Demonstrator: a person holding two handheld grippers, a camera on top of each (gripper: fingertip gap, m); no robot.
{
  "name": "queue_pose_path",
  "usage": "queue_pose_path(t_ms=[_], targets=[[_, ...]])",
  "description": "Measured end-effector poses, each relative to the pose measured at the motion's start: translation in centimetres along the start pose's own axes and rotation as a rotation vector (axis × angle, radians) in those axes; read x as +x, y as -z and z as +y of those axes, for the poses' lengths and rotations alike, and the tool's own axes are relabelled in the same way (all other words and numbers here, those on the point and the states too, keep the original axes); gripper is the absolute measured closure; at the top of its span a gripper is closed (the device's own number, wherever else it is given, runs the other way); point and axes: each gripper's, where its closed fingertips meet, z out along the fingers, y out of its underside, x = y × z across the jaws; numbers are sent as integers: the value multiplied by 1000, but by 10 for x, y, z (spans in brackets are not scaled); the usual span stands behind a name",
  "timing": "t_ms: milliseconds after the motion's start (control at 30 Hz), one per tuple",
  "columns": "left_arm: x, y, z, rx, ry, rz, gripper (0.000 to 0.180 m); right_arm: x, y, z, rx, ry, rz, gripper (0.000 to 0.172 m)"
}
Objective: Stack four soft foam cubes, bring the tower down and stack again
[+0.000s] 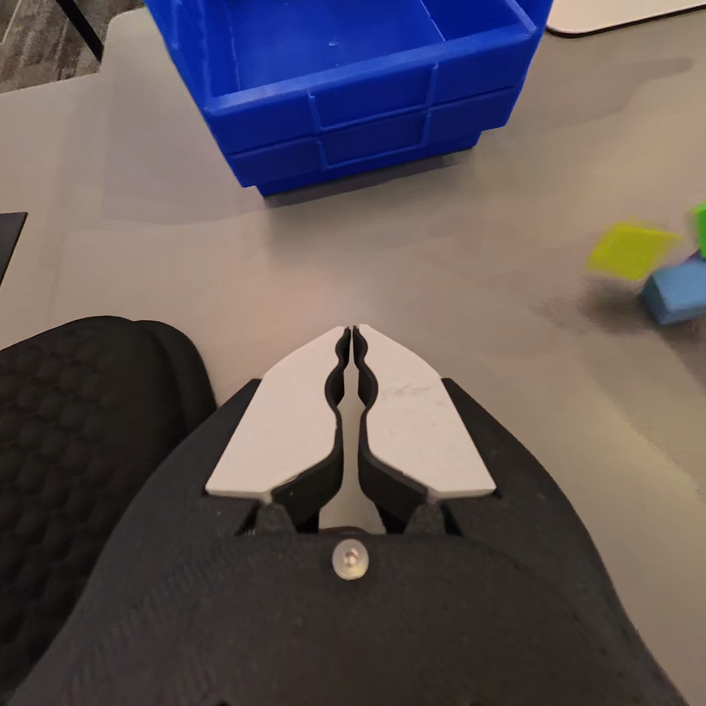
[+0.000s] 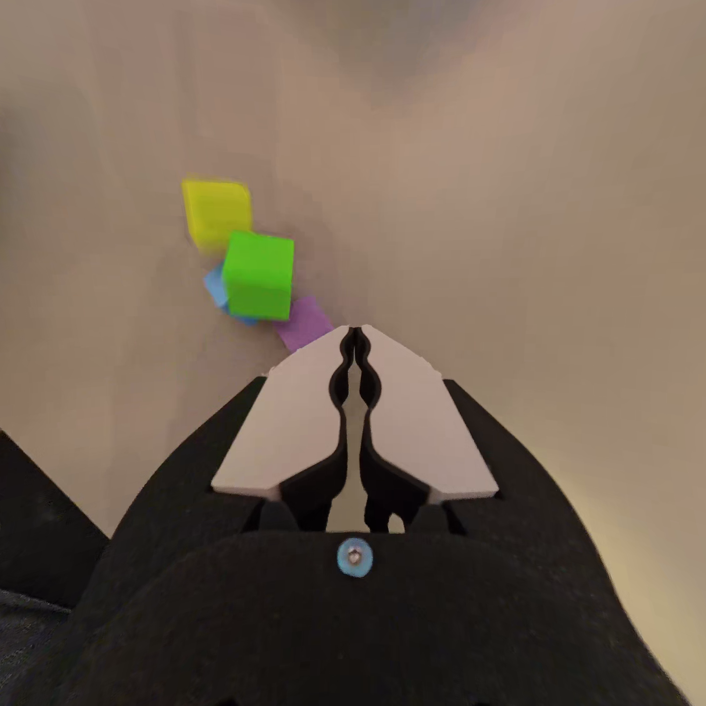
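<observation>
In the right wrist view a yellow cube [image 2: 216, 214], a green cube [image 2: 259, 277], a blue cube [image 2: 216, 286] and a purple cube [image 2: 303, 323] lie tumbled together on the table, the yellow one blurred. My right gripper [image 2: 354, 328] is shut with nothing between its pads, just right of the purple cube. In the left wrist view the yellow cube [image 1: 630, 252], blue cube [image 1: 676, 292] and an edge of the green cube [image 1: 700, 227] show at the far right. My left gripper [image 1: 351, 327] is shut with nothing between its pads, over bare table well left of the cubes.
A blue plastic bin [image 1: 344, 84] stands on the grey table [image 1: 191, 248] ahead of the left gripper. A black padded object [image 1: 76, 420] lies at the left. A white board edge [image 1: 630, 15] shows at the top right. Left tips to right tips: about 25 centimeters.
</observation>
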Motion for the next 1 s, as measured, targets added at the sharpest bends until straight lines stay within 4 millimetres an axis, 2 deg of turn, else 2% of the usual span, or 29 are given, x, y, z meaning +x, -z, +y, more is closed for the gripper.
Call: queue_pose_path(t_ms=[133, 300, 467, 633, 733, 800, 867, 1000], targets=[[-9, 2, 5, 3, 30, -3, 179, 2, 9, -3, 17, 6, -9, 172], [-9, 2, 7, 1, 39, 0, 177, 9, 15, 12, 25, 80, -3, 170], [-3, -1, 5, -4, 25, -2, 175, -10, 14, 22, 51, 232, -79, 150], [0, -4, 3, -8, 8, -6, 173, -26, 4, 13, 72, 421, -71, 133], [1, -6, 3, -9, 3, -5, 173, -30, -10, 5, 43, 446, -79, 129], [1, -7, 4, -12, -1, 0, 172, -31, -21, 3, 16, 443, -94, 131], [1, -7, 5, -14, -6, -1, 172, -30, -29, 4, -18, 480, -82, 144], [0, -6, 5, -8, -11, 0, 171, -26, -19, 7, -20, 578, -95, 144]])
